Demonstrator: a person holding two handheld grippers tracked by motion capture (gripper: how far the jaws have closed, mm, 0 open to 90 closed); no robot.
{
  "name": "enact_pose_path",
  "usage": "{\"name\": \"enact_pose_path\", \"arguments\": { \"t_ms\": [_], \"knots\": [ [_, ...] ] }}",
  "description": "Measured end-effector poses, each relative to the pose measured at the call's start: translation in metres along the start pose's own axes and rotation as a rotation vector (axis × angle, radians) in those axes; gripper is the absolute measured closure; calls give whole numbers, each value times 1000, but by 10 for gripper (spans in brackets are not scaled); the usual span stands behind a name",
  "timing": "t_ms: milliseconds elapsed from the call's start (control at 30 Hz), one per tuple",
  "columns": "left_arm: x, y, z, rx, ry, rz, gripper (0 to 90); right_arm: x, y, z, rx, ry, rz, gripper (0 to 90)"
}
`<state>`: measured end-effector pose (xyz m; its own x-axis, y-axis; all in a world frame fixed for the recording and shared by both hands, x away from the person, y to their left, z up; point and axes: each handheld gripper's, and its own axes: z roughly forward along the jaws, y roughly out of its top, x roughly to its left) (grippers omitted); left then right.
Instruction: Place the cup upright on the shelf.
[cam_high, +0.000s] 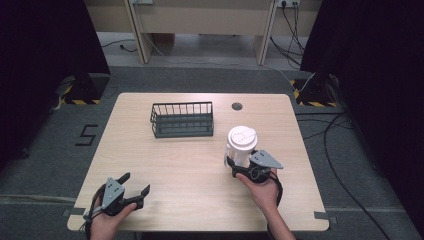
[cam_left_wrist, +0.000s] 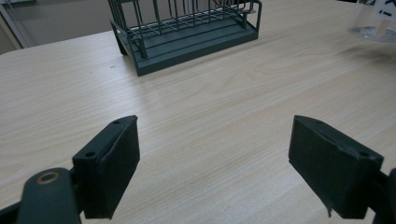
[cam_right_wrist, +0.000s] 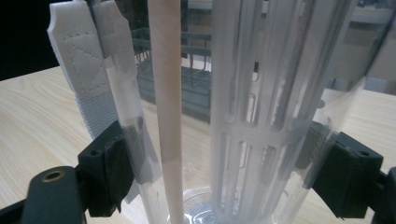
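A black "5" is marked on the grey floor, off the counter's left edge.

open table up front, two obstacles farther back

wide bare wood between the spread jaws of the left claw and ahead of them, clear up to the wire basket standing across the far middle of the table. right claw closed round the clear bottle, blocking the right centre; open lane between bottle and basket, and along both table edges.
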<state>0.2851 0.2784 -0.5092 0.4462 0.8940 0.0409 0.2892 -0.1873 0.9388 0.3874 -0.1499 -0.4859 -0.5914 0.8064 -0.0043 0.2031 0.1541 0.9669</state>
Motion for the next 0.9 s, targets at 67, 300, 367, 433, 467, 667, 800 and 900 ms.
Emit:
{"name": "enact_pose_path", "arguments": {
  "t_ms": [67,300,367,433,467,667,800,900],
  "knots": [
    [0,0,0,0,0,0,160,1,4,3,-4,3,-5,185],
    [0,0,0,1,-2,1,160,2,20,15,-20,9,-11,185],
    [0,0,0,0,-2,0,160,2,23,18,-23,9,-12,185],
    [0,0,0,1,-3,0,160,2,26,21,-27,11,-17,185],
    [0,0,0,0,-3,-1,160,2,28,23,-28,12,-16,185],
    [0,0,0,0,-4,-1,160,3,37,33,-40,16,-11,186],
    [0,0,0,-1,-5,-2,160,6,42,40,-48,21,-10,186],
    [0,0,0,-1,-6,-2,160,8,45,46,-48,23,-15,186]
  ]
}}
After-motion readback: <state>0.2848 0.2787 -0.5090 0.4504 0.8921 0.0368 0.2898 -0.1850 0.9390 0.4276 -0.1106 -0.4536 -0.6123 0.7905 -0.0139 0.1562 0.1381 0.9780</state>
